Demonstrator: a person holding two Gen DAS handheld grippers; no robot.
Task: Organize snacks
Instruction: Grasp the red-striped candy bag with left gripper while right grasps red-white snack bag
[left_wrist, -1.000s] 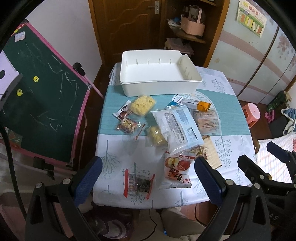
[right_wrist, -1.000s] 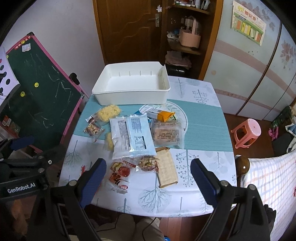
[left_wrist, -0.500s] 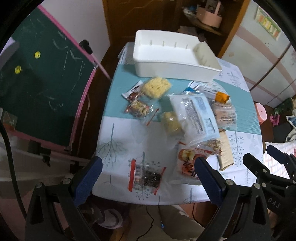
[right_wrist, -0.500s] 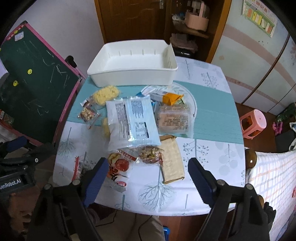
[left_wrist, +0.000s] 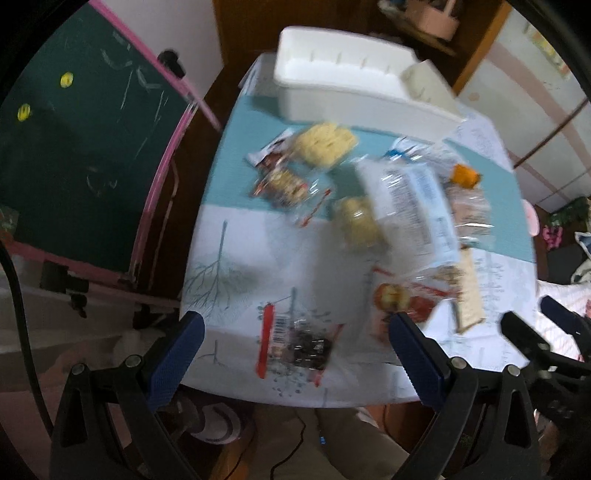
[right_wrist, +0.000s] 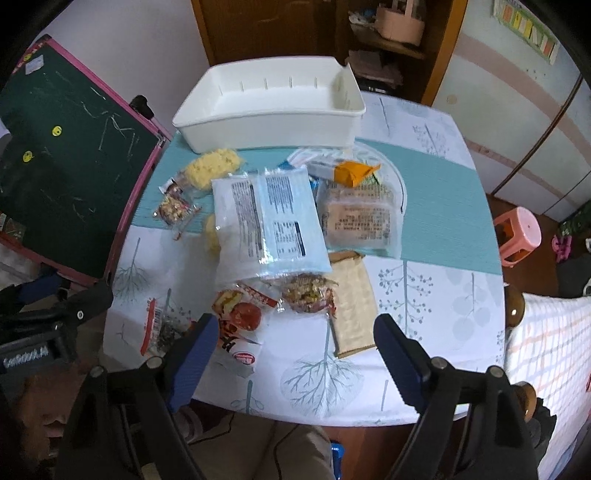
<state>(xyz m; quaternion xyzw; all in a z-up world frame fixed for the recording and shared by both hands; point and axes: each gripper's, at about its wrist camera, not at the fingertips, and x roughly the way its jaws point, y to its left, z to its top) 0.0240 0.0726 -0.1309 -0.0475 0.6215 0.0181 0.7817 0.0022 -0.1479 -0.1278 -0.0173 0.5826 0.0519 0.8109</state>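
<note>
On the worktop (right_wrist: 436, 206), far end: white bin (right_wrist: 271, 131), nothing seen inside. Snacks loose in front of it, none in bin. Centre: large clear/blue packet (right_wrist: 267, 221), lying flat, partly over neighbours. Left of it: yellow noodle pack (right_wrist: 214, 168), small mixed-nut pack (right_wrist: 173, 210). Right: clear pack of beige cakes (right_wrist: 358, 221), touching an orange-ended carton (right_wrist: 351, 172) behind. Near edge: red apple-print bag (right_wrist: 240, 321), brown nut pack (right_wrist: 308, 291), flat tan wafer pack (right_wrist: 351, 302) and, at near-left corner, a red-edged dark-snack sachet (right_wrist: 159, 328).

Right gripper (right_wrist: 293, 343): above near edge, pointing steeply down, jaws wide apart, nothing btwn them; apple-print bag shows just past its left pad. Left gripper (left_wrist: 295, 350): above near-left corner, jaws wide apart, nothing held; sachet (left_wrist: 295, 343) seen btwn pads, no contact. Left-wrist view blurred, pack detail poor.

Green chalkboard (right_wrist: 62, 147) stands left of worktop; pink stool (right_wrist: 517, 232) on floor at right.
</note>
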